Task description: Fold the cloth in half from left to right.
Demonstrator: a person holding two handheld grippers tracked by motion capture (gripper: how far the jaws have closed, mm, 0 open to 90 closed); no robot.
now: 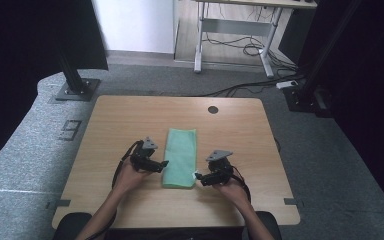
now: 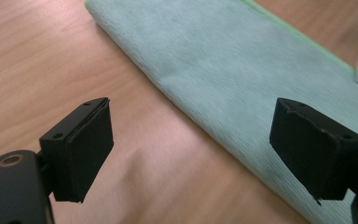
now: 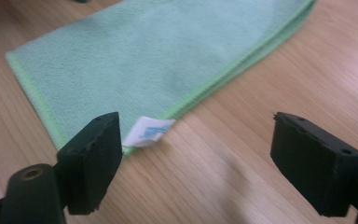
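**Operator:** Status of the green cloth?

**Supervisor:** It lies folded into a long strip near the middle of the bench, long axis running 12 to 6 o'clock. Your left gripper sits at its 9 o'clock edge, your right gripper at the near corner around 4 o'clock. Both sets of jaws stand spread and pinch nothing.

**Operator:** How should you take the next grasp?

**Supervisor:** Judging by the layout, a further fold is likely in hand. In the right gripper view, the white label marks the corner with the loose layered edges. Slide one jaw under all layers there before closing; a partial pinch will let the fold open. On the left, straddle the rounded fold edge squarely. Lift both ends evenly.

**Operator:** Surface and surroundings?

**Supervisor:** Smooth wood-grain top with a cable port at 12 o'clock; the cloth will slide easily. Grey carpet surrounds the bench, a second desk frame and floor cables beyond.
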